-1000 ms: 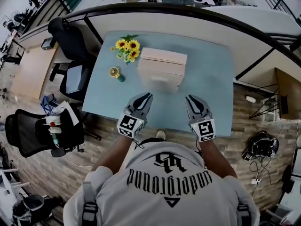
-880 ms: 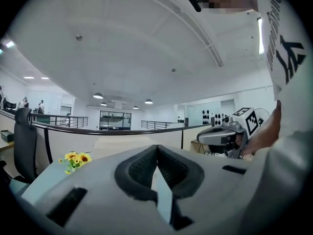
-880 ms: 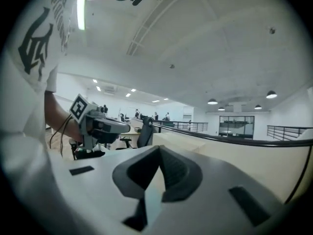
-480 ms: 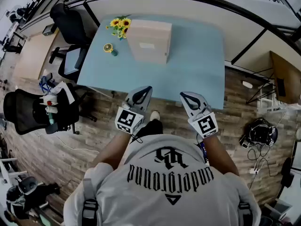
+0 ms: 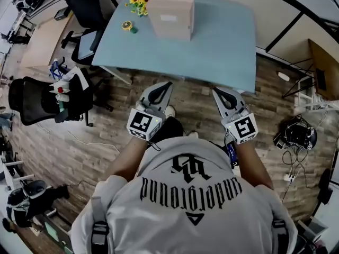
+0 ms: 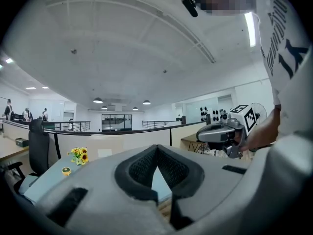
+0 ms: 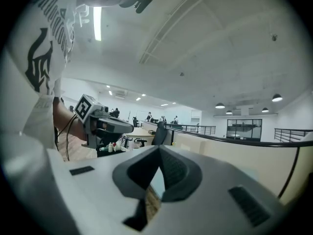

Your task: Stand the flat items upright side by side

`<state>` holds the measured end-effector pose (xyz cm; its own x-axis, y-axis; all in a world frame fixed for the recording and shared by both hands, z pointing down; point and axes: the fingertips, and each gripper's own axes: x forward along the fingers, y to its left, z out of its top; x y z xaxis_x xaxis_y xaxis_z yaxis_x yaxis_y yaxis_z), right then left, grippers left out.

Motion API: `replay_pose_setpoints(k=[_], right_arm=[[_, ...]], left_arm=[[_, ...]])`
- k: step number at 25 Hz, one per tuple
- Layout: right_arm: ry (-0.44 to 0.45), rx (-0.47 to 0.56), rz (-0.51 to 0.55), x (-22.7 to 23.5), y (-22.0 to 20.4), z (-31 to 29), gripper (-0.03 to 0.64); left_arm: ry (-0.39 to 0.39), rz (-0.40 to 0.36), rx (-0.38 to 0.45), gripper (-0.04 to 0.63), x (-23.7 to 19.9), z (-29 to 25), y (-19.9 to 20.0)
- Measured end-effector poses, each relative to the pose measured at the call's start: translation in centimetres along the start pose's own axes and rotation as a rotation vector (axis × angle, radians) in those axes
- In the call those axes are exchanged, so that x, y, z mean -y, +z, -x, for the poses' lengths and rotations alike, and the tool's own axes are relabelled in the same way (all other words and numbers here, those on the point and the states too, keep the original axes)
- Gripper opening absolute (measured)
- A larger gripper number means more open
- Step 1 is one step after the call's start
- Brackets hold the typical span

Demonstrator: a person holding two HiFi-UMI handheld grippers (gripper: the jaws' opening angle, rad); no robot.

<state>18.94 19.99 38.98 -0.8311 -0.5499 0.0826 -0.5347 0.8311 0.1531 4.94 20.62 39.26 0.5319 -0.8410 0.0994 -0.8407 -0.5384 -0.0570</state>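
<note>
Pale beige box, white-labelled, sits at 12 o'clock on worktop; left hand-held gripper and right hand-held gripper closed, empty.

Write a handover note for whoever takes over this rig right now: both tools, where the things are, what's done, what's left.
Tools: left tool shut, empty; right tool shut, empty. Both are held over the wood floor, short of the blue table.
Things: a pale box stands on the table, beside sunflowers and a small yellow object. No flat items can be made out from here.
Done: cannot tell; the box's contents do not show.
Left: probably step up and check the box first.
</note>
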Motion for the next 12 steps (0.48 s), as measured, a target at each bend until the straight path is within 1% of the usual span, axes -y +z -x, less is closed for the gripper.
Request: replay_pose_setpoints(k=[5,7,12], right_arm=[[0.009,0.001,-0.018,-2.6,0.4,1.1,0.005],[0.002,0.004,-0.016,-3.6,0.6,1.1,0.005],[-0.010,0.003,-0.016,-6.3,1.9,0.3,0.005]], left_arm=[[0.016,0.009,0.005,0.000,0.0,3.0,0.8],[0.014,-0.002,0.012,0.000,-0.2,4.1,1.1],[0.009,-0.010,0.049,0.000,-1.7,7.0,2.4]])
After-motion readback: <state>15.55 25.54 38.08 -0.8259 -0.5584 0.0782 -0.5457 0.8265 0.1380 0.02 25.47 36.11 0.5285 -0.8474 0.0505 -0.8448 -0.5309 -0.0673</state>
